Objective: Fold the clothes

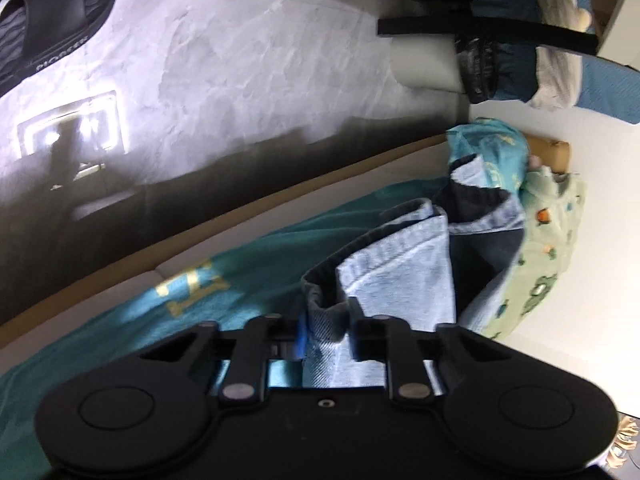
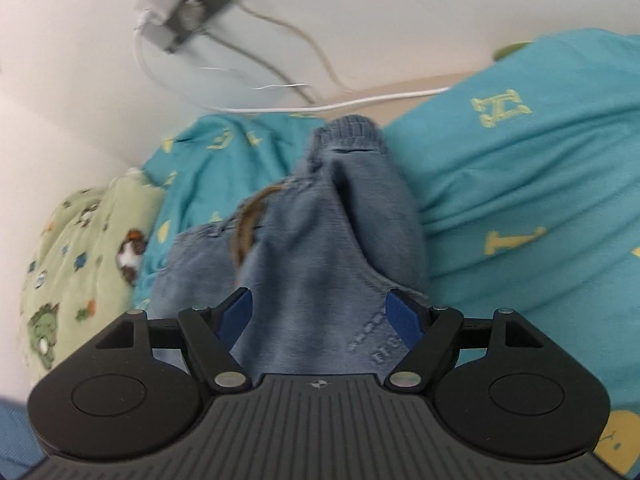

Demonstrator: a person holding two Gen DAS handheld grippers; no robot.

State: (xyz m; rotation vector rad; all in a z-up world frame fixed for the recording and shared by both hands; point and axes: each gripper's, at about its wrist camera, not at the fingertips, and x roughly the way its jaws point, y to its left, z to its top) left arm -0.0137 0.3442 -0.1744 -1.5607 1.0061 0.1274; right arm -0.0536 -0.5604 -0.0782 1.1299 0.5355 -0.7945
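Note:
A pair of light blue jeans (image 1: 404,256) lies bunched on a teal blanket with yellow letters (image 1: 248,268). My left gripper (image 1: 326,334) is shut on a folded edge of the jeans, near the hem, and the cloth bulges out between its fingers. In the right wrist view the jeans (image 2: 320,248) run forward between the fingers, with an elastic cuff at the far end. My right gripper (image 2: 320,316) is open, its blue pads (image 2: 402,316) either side of the denim without pinching it.
A green cartoon-print cloth (image 2: 84,264) lies bunched left of the jeans and shows in the left wrist view (image 1: 548,256). A wall socket with chargers and cables (image 2: 192,12) hangs behind the bed. A black slipper (image 1: 48,24) lies on the floor.

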